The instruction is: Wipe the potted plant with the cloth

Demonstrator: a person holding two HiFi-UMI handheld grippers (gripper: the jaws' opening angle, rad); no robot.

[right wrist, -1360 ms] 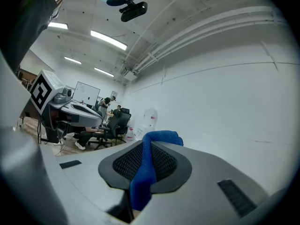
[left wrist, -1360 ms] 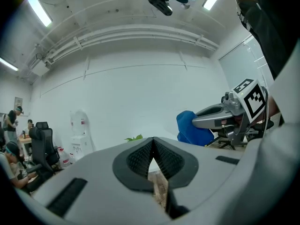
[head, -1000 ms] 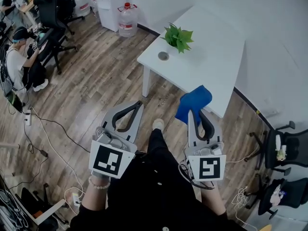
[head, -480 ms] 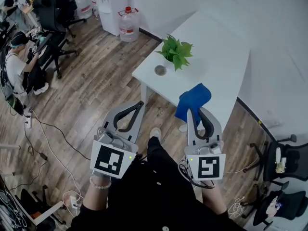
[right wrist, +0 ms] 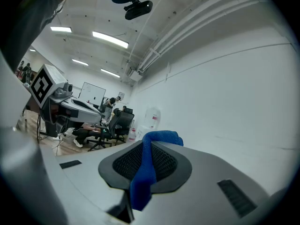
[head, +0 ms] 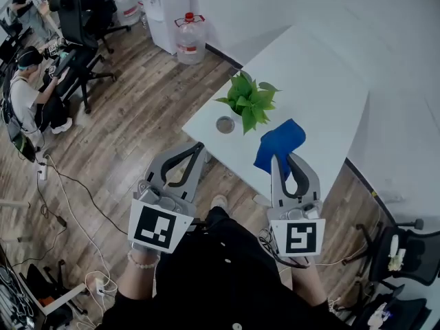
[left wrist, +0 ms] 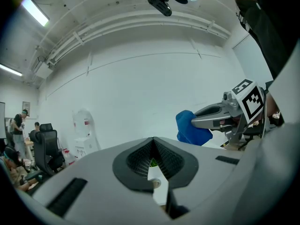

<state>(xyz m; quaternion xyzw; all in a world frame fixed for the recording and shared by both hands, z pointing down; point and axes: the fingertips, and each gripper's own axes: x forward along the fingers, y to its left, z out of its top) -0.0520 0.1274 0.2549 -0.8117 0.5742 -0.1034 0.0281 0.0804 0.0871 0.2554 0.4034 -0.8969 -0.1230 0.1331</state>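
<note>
A green potted plant (head: 247, 102) stands near the front left corner of a white table (head: 323, 67) in the head view, with a small round dish (head: 225, 124) beside it. My right gripper (head: 283, 158) is shut on a blue cloth (head: 278, 143), which hangs over the table's near edge just right of the plant. In the right gripper view the cloth (right wrist: 149, 162) is pinched between the jaws. My left gripper (head: 198, 148) is shut and empty, over the floor left of the table corner. Through its closed jaws a sliver of the plant (left wrist: 153, 162) shows.
Wooden floor lies under me. A water dispenser (head: 165, 5) and a large water bottle (head: 190, 36) stand by the far wall. Office chairs (head: 75, 19) and seated people (head: 24, 88) are at the far left. Cables (head: 69, 205) run on the floor. Another chair (head: 402, 249) is at the right.
I have walked toward the table with both grippers carried forward. The plant and table have come nearer, and the cloth now overlaps the table's near edge.
</note>
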